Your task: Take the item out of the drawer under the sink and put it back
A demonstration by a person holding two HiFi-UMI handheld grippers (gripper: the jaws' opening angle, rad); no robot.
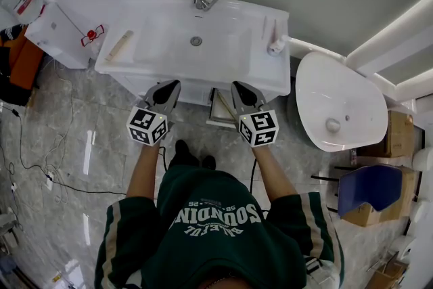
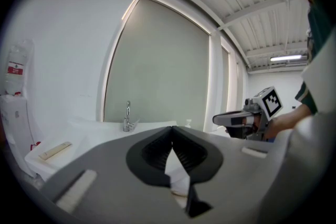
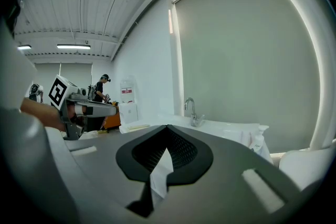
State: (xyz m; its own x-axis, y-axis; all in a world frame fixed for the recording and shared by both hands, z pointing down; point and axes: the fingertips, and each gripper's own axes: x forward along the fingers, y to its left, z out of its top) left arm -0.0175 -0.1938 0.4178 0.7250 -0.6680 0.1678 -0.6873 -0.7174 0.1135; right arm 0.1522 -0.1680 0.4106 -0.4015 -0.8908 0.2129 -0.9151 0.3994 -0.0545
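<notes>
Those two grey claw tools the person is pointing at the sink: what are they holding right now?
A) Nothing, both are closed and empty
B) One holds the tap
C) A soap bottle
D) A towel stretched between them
A: in its own view the left gripper has its jaws together with nothing between them, and the right gripper shows the same.

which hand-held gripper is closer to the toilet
The right hand-held gripper: the toilet stands on its side, with the left hand-held gripper farther away.

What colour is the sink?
The sink is white; the head view shows it best.
</notes>
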